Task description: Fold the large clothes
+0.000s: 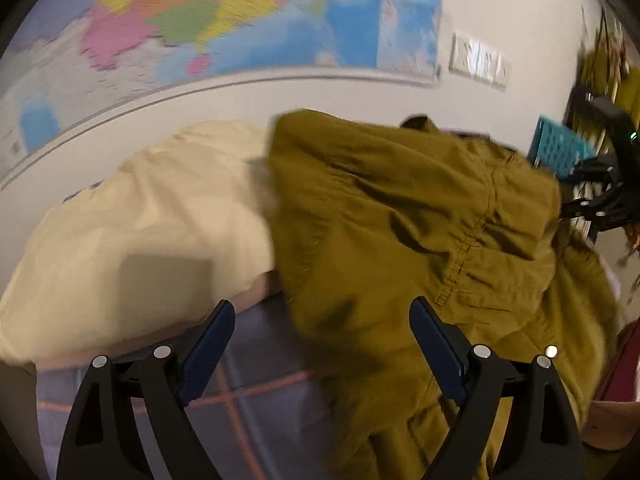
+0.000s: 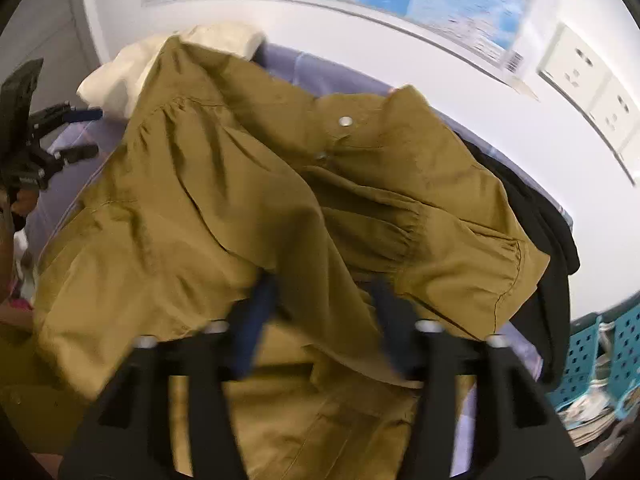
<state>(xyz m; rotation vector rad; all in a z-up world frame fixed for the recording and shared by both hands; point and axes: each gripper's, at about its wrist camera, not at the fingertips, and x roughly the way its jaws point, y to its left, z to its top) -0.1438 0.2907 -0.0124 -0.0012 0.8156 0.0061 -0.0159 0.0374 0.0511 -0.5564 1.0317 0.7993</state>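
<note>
A large olive-yellow jacket (image 1: 420,216) lies bunched on a bed with a purple checked sheet (image 1: 256,364). My left gripper (image 1: 322,308) is open and empty, its right finger at the jacket's near edge. In the right wrist view the jacket (image 2: 248,184) fills the middle, with metal snaps near its collar. My right gripper (image 2: 320,292) has its fingers spread, with a fold of the jacket hanging between them; the view is blurred, so I cannot tell whether it grips the cloth. The left gripper also shows in the right wrist view (image 2: 76,132), and the right gripper shows in the left wrist view (image 1: 584,188).
A cream pillow (image 1: 140,220) lies left of the jacket. A black garment (image 2: 548,216) lies on the bed's right side. A teal perforated basket (image 2: 600,356) stands beside the bed. A map (image 1: 200,12) and wall sockets (image 2: 584,76) are on the white wall behind.
</note>
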